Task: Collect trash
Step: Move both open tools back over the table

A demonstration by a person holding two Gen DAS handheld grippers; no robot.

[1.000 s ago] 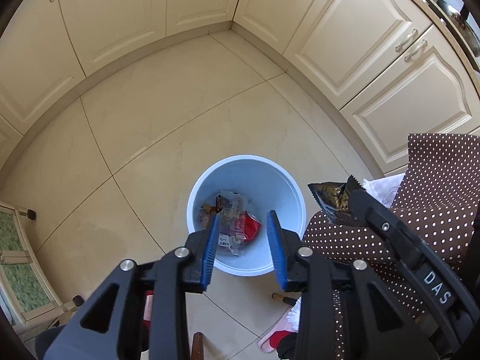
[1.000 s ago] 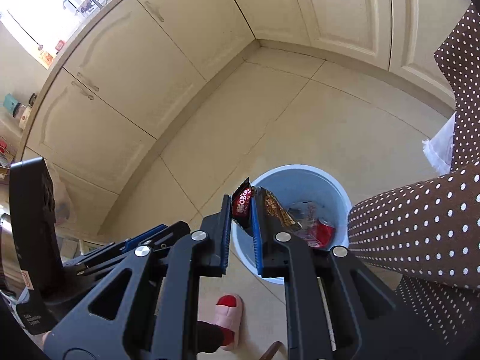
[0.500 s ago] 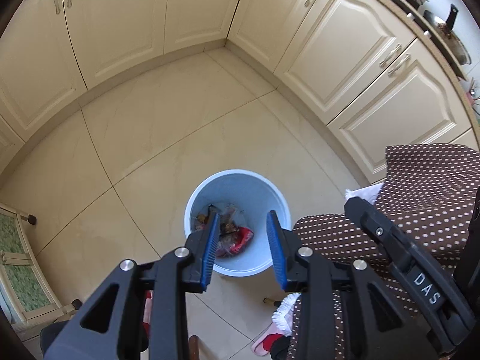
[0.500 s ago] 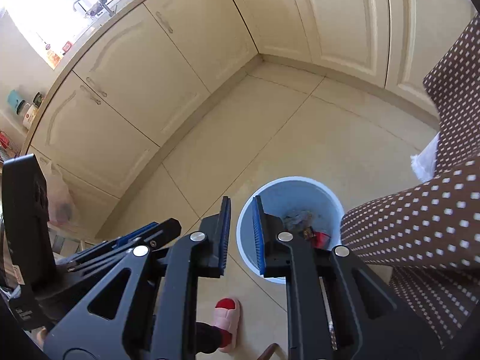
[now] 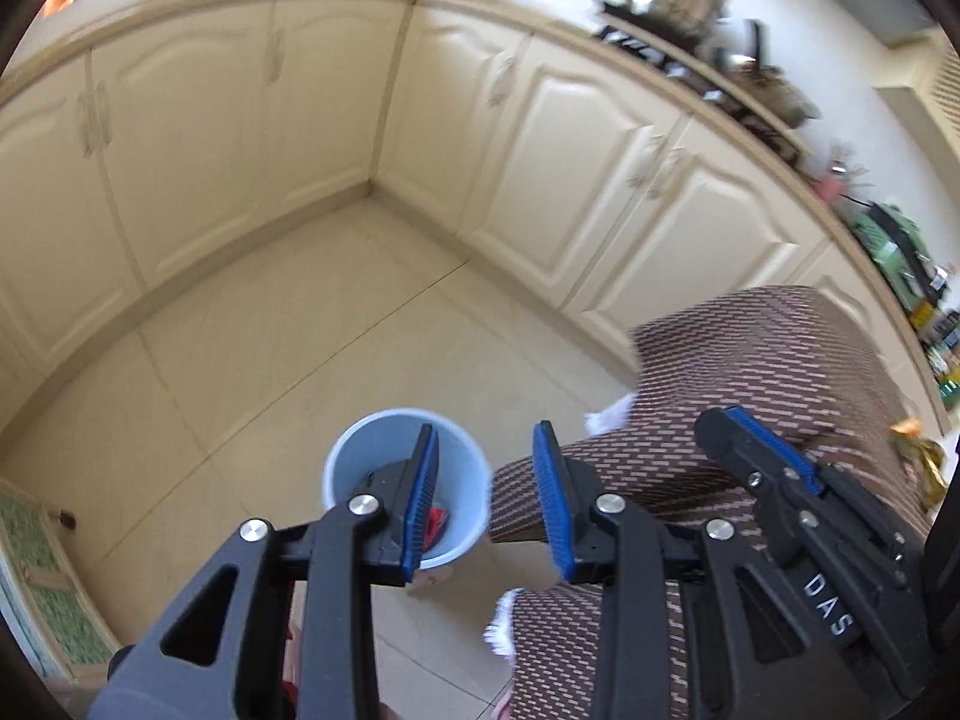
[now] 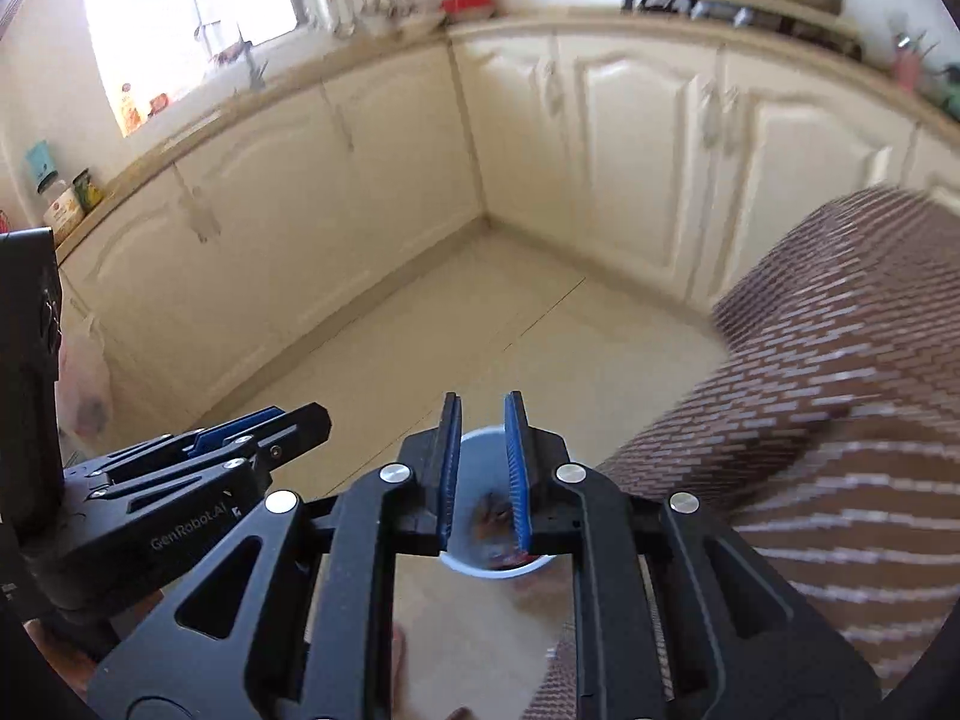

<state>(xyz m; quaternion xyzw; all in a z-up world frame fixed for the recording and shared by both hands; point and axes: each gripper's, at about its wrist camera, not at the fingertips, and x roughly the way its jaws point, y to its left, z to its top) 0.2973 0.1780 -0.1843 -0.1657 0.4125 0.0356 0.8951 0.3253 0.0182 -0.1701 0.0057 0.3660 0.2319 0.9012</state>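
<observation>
Nearest in the left wrist view, the left gripper has its blue-padded jaws standing apart with nothing between them. At about four o'clock the body of the other tool carries the white letters "DAS".

In the right wrist view the right gripper shows a narrow gap between its pads; the jaws are opening and nothing is held between them. At nine o'clock the neighbouring tool bears the pale lettering "GenRobot.AI".

Just beyond the fingertips, low in both views, the pale blue trash bin stands on the tiled floor. Wrappers, partly red, lie at its bottom; their print is too blurred to read. At three o'clock of the bin hangs a brown dotted tablecloth, smeared by motion.

Farther off, from ten to two o'clock, cream cabinets meet in a corner under a worktop with blurred pots and jars, whose labels cannot be read.
</observation>
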